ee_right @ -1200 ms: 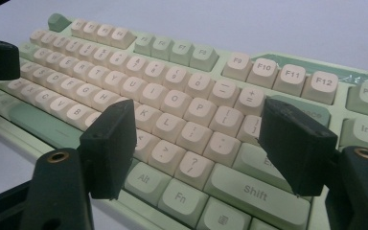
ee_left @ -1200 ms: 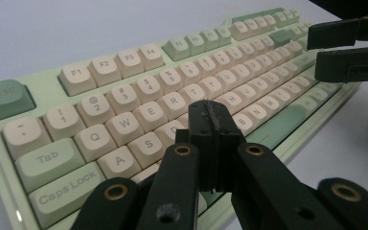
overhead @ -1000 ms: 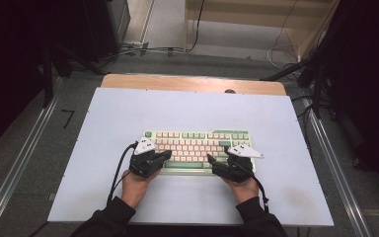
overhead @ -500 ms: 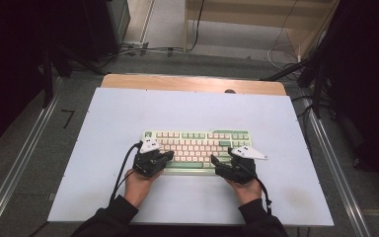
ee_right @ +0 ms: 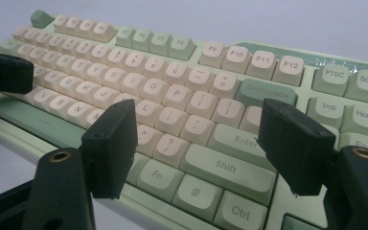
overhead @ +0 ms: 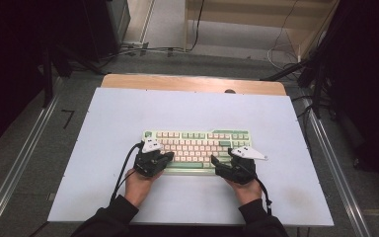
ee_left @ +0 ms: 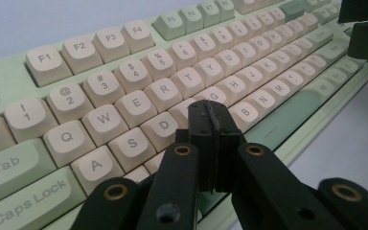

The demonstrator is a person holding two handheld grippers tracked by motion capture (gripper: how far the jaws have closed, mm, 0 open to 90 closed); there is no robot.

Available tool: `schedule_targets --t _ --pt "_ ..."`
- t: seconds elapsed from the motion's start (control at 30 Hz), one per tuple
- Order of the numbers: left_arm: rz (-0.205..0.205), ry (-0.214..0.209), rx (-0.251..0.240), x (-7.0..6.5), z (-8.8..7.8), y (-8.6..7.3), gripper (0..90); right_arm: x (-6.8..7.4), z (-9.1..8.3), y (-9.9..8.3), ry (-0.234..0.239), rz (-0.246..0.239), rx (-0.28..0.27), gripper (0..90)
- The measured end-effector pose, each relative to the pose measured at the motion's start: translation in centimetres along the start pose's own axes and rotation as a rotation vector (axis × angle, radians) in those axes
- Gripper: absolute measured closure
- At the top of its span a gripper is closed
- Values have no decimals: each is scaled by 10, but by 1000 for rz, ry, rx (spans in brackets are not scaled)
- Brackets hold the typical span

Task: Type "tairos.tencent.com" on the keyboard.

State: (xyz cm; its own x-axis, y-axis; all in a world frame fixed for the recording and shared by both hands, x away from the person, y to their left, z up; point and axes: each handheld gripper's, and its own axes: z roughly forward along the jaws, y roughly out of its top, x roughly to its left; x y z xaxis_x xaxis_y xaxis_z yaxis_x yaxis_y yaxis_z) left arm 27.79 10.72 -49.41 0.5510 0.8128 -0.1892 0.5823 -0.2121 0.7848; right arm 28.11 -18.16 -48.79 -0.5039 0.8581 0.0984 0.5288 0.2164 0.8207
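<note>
High view | keyboard lay long axis left-right, just beyond both tongs | left gripper pinched closed over F/G keys, nearer | right gripper wide, holding nothing

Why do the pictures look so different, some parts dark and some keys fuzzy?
High view: the white table is evenly lit, its surroundings nearly black. Left gripper view: the keyboard is sharp near Q and W, blurring toward its far end. Right gripper view: near keys crisp, far-left keys on the keyboard soft.

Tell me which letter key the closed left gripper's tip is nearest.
The F key: the left gripper hides it, between D and G; other letter keys lie clear.
</note>
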Motion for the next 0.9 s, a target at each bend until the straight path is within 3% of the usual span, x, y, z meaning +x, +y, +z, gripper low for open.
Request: schedule_targets --t 0.4,0.5,0.57,0.63,0.8,0.9 --pt "-1 7 20 0 2 0 900 0 0 0 -2 -3 1 283" --pt "-14 -1 -55 0 -5 2 892 0 0 0 -3 -2 0 284" --pt "-18 6 -125 0 -12 3 787 -1 -1 0 -4 1 -3 285" --pt "-28 10 -160 0 -15 4 690 -1 -1 0 -5 5 -2 285" --pt "-42 62 -177 3 -14 4 470 -2 -3 -1 -11 4 -4 285" --pt "-42 105 -187 4 -13 4 382 -3 -4 -2 -19 8 -4 286"
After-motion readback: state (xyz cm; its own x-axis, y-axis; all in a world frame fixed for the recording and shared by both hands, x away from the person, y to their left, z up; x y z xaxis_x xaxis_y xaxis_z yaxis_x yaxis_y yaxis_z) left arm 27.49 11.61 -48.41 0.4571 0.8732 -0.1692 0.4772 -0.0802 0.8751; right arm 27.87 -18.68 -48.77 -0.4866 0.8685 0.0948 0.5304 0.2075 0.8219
